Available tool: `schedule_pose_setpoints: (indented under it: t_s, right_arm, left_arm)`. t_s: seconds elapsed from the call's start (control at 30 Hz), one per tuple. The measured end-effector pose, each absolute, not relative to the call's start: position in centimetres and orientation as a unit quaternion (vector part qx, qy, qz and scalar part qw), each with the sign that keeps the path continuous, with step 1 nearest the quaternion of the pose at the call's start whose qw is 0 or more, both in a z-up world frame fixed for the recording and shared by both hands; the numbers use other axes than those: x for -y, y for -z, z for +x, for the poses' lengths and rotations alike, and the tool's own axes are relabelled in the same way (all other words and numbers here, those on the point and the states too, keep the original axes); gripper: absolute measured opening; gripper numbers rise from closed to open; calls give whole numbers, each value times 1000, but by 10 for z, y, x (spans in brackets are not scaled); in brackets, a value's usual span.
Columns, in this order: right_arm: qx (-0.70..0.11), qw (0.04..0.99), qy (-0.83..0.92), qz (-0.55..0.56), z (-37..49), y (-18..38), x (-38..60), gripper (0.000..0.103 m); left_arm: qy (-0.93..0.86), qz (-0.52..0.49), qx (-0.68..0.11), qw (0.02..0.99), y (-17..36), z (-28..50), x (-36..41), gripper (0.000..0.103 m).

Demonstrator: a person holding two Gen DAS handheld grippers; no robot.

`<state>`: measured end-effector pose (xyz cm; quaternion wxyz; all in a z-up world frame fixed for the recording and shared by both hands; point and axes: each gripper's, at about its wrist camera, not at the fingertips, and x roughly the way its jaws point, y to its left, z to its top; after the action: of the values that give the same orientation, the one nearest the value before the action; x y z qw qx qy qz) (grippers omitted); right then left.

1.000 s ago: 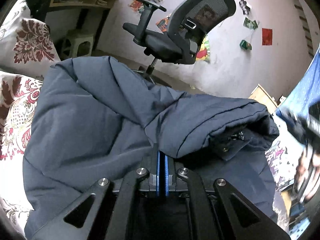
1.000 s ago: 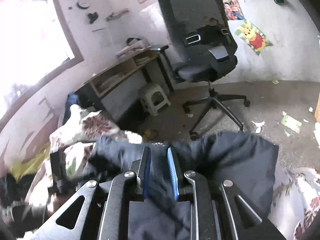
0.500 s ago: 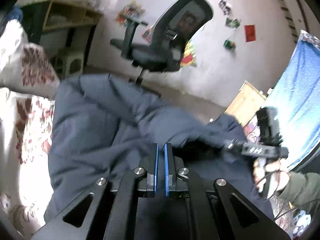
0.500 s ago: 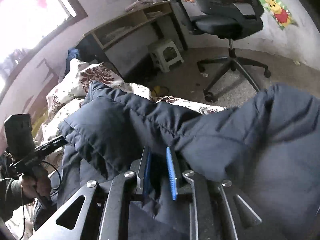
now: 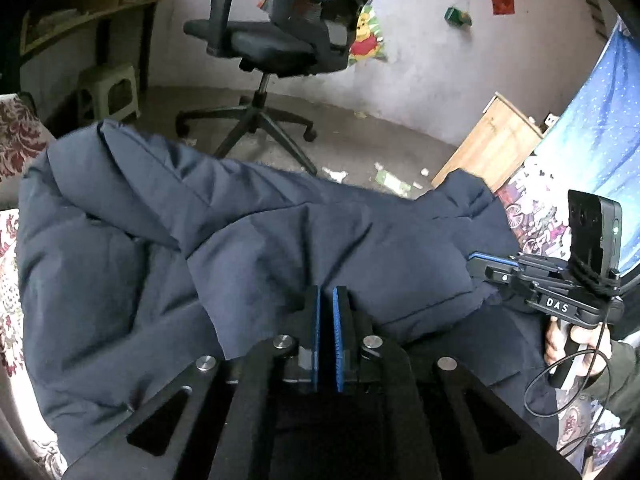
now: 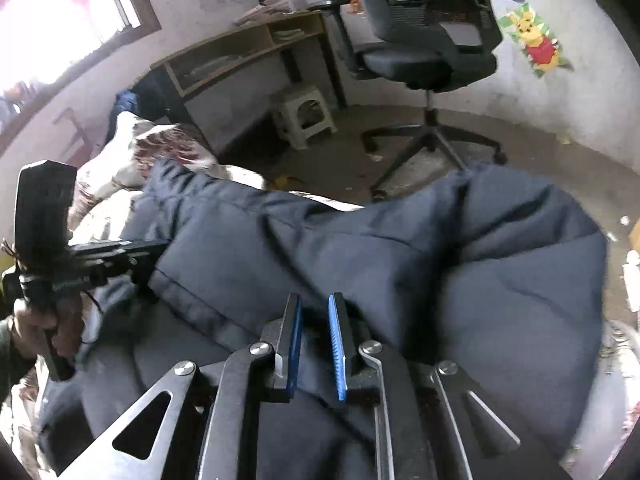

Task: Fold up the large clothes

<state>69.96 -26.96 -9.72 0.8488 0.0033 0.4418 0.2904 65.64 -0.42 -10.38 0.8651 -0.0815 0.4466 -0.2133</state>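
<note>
Right gripper (image 6: 314, 312) fingers (image 6: 295, 340) slightly parted around navy padded jacket (image 6: 400, 256) fabric, office chair (image 6: 428, 56) beyond.

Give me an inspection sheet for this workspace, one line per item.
Surface: floral bedspread, mostly covered.
Job's things: navy padded jacket lies rumpled, one part folded across the middle.
Clutter: paper scraps on the floor.
Grippers: left gripper has its fingers nearly together at a jacket fold; grip unclear. Right gripper has its fingers slightly apart with jacket cloth between them.
Cables: black cable loops below the right hand.
Surroundings: office chair, desk, plastic stool, wooden cabinet.
</note>
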Motion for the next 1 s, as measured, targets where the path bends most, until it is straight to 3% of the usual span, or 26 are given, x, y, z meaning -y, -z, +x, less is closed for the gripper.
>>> schedule_pose_setpoints:
  t_s: [0.07, 0.33, 0.67, 0.83, 1.0]
  right_arm:
    - [-455, 846, -277, 8, 703, 111, 272, 0]
    - [-435, 865, -248, -27, 697, 134, 254, 0]
    - [-331, 924, -189, 8, 740, 54, 255, 4]
    - [-404, 911, -71, 40, 775, 104, 260, 2]
    - [-401, 909, -61, 95, 765, 122, 282, 0]
  left_arm:
    - [206, -58, -446, 869, 112, 657, 10, 1]
    - [165, 37, -384, 907, 139, 639, 36, 1]
    - [161, -60, -270, 947, 88, 640, 10, 1]
    - [74, -77, -305, 946, 85, 684, 1, 1]
    - [-15, -98, -384, 918, 119, 713, -32, 1]
